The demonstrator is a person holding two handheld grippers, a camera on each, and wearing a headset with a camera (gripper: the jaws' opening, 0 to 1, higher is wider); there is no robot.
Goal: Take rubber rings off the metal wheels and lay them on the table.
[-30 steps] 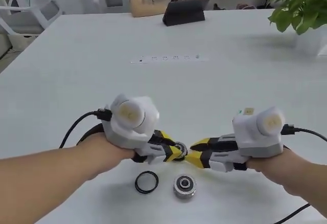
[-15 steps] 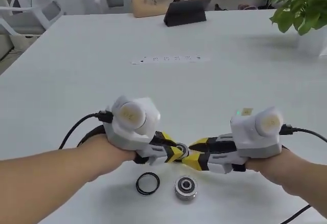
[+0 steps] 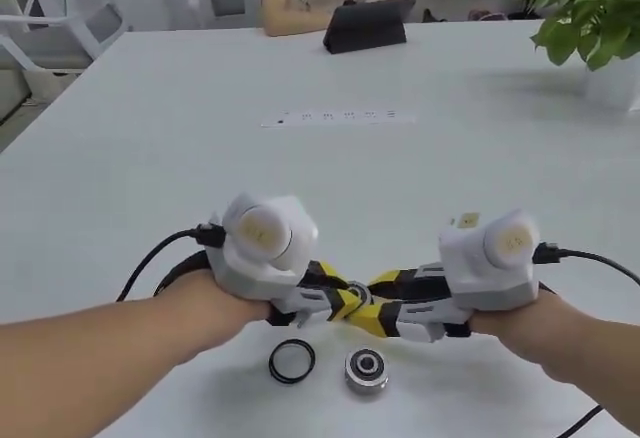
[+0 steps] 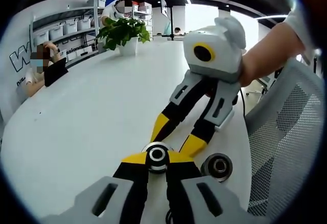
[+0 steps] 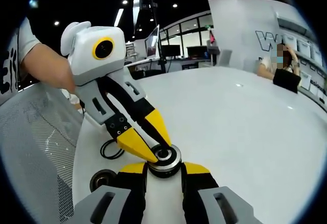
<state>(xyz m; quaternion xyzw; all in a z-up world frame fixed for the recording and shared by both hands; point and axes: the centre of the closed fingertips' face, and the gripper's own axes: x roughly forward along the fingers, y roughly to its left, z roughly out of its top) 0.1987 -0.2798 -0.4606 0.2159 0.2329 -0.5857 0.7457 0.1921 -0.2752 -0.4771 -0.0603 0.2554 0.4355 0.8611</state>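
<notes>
A small metal wheel (image 3: 356,292) with a black rubber ring around its rim hangs just above the white table, between both grippers. My left gripper (image 3: 346,298) is shut on this wheel (image 4: 157,155), which sits between its yellow tips (image 4: 157,158). My right gripper (image 3: 370,308) comes in from the opposite side, and its jaws (image 5: 164,169) flank the wheel (image 5: 164,160) and press on the black rim. A loose black rubber ring (image 3: 291,361) lies flat on the table below. Next to the ring stands a bare metal wheel (image 3: 366,370).
The white table (image 3: 200,158) stretches far ahead. At its far end sit a dark tablet (image 3: 365,25) and a person. A potted plant (image 3: 592,18) stands at the back right. Cables trail from both grippers toward me.
My right gripper has slid left, and its jaws now overlap the held wheel. The left gripper has kept its hold. The camera has dipped slightly.
</notes>
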